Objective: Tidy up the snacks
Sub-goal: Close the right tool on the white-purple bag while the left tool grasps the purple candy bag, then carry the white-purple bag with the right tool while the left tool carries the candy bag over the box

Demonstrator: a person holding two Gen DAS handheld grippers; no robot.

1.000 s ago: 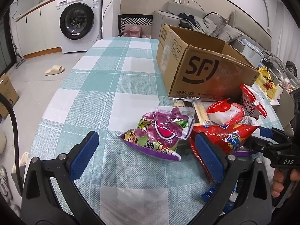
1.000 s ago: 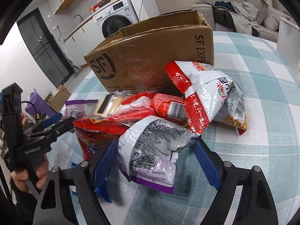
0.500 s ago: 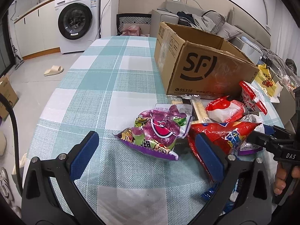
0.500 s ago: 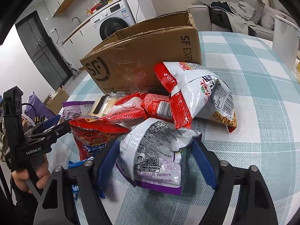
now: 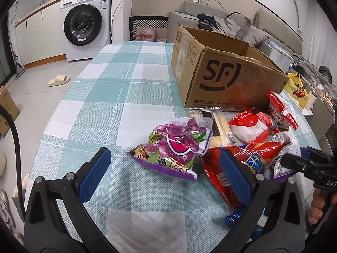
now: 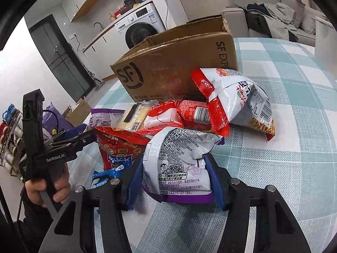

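A heap of snack bags lies on the checked tablecloth (image 5: pixel 126 97) in front of an open cardboard box (image 5: pixel 221 80) (image 6: pixel 179 63). My right gripper (image 6: pixel 174 168) is closing its jaws, and both blue pads press the sides of a silver and purple snack bag (image 6: pixel 179 160) at the near edge of the heap. My left gripper (image 5: pixel 164 154) stands open just above the cloth. A purple candy bag (image 5: pixel 174 145) lies just beyond its fingertips, untouched. Beside that bag's right side lies a red chip bag (image 5: pixel 242 158) (image 6: pixel 118 145).
A white and red noodle bag (image 6: pixel 231 97), a red and white packet (image 6: pixel 164 118) and a cracker pack (image 6: pixel 134 116) lean near the box. A blue wrapper (image 6: pixel 105 175) lies at the table's near edge. A washing machine (image 5: pixel 86 23) and sofa (image 5: pixel 231 25) stand behind.
The right gripper's jaws have narrowed from wide apart onto the silver and purple bag, which now bulges upward. The left gripper has stayed where it was, open.
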